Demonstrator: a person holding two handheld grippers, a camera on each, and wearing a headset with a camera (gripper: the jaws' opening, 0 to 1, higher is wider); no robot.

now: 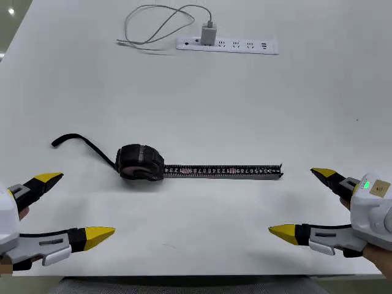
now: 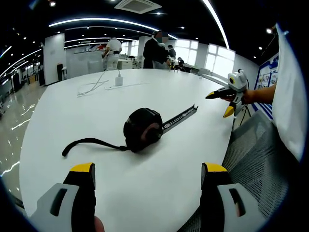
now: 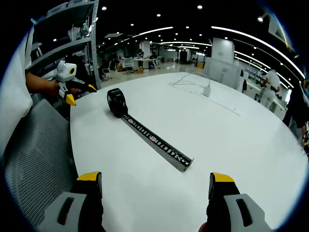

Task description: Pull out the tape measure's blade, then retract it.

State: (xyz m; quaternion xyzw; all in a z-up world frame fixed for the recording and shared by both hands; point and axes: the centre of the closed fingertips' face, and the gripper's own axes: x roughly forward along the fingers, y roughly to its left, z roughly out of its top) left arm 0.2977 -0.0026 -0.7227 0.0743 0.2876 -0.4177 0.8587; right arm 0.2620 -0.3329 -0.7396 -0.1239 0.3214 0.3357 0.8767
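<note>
Left gripper (image 1: pixel 81 205): jaws spread, nothing held, at the near left of the table (image 1: pixel 196 92); beyond it the wrist strap (image 1: pixel 79 144) curls out to the left of the tape measure case (image 1: pixel 139 162), which lies far-right of this gripper, making it the nearer one for steadying the case. The blade (image 1: pixel 223 171) lies flat and extended, long axis left to right; its end hook (image 1: pixel 280 171) stops just short of the right gripper (image 1: pixel 295 201), likewise released and empty at near right. Retraction is judged to need the hook guided leftward, toward the case.
</note>
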